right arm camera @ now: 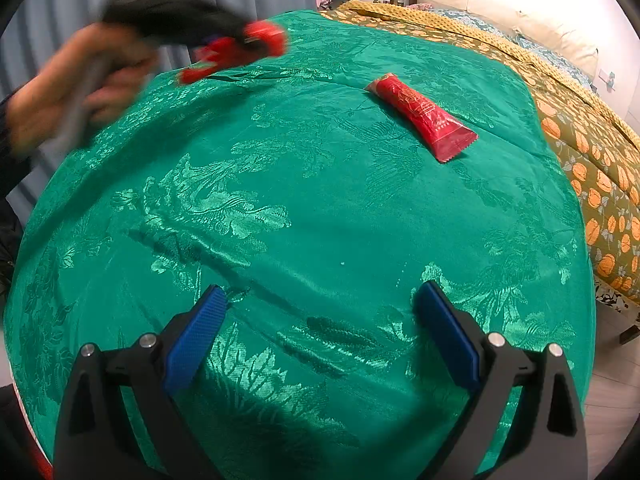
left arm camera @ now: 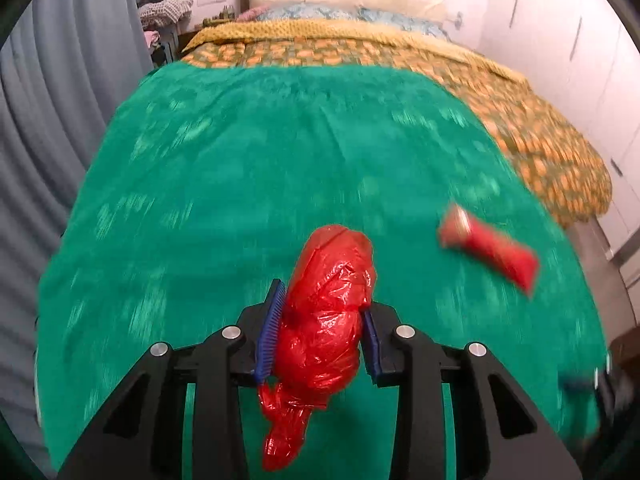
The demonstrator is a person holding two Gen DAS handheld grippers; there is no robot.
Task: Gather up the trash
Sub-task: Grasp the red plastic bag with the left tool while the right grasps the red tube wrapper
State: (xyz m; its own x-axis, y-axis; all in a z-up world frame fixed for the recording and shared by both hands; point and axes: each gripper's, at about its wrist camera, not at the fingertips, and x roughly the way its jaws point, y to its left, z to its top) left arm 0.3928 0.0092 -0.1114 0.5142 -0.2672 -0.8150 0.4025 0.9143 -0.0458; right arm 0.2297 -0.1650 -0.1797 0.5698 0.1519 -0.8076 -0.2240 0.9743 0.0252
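The right gripper (right arm camera: 320, 320) is hovering wide open and empty over the green cloth (right arm camera: 320, 208). The red wrapper (right arm camera: 422, 118) is lying ahead and to its right, long axis slanting away to the left, nearer this hand. Farther left, the left gripper (left arm camera: 324, 332) is squeezing a crumpled red plastic bag (left arm camera: 328, 320).

The left gripper (left arm camera: 325, 322) clamps a crumpled red plastic bag (left arm camera: 326, 328) between its pads. A red wrapper (left arm camera: 490, 250) lies beyond the right finger on the green cloth (left arm camera: 240, 168).
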